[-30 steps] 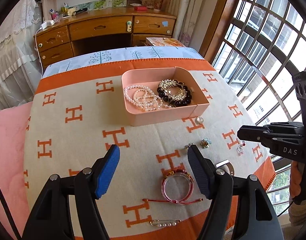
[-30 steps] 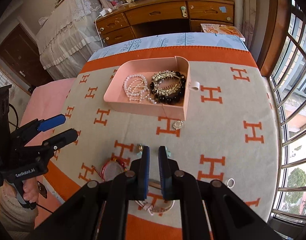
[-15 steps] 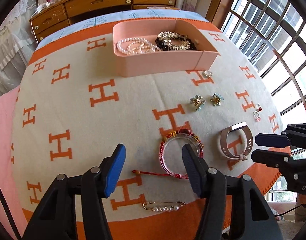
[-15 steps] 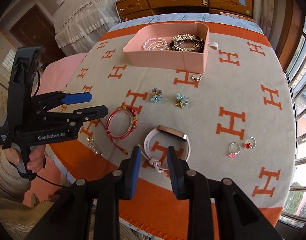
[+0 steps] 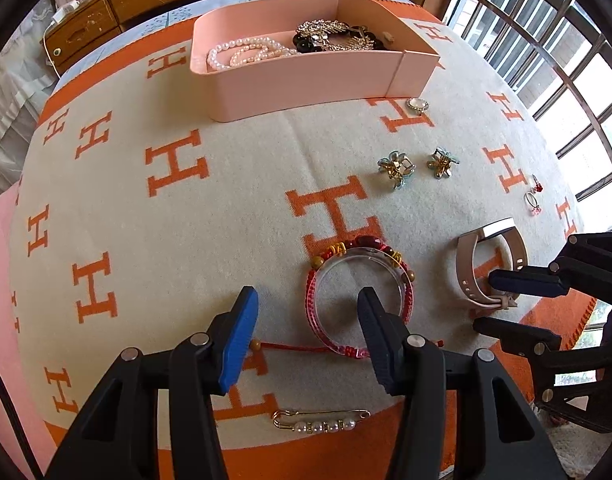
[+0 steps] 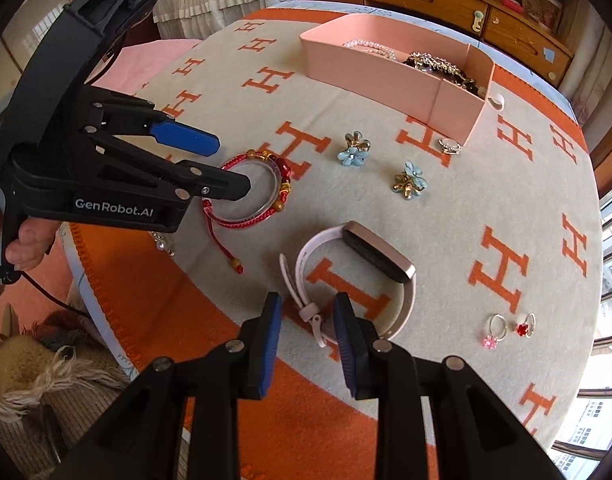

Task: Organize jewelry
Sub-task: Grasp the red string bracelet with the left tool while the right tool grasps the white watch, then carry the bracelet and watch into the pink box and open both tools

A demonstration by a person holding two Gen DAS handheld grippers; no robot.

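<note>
two grippers low over blanket (image 5: pixel 209 216), left gripper (image 5: pixel 306 320) closing astride red bracelet (image 5: pixel 358 300)

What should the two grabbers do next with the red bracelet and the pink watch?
Probably squeeze shut. The left gripper is closing with the near side of the red bracelet between its fingers, not pinched yet. The right gripper has the pink watch strap's clasp between its open fingers. Once both grip, they could lift toward the pink tray.
</note>
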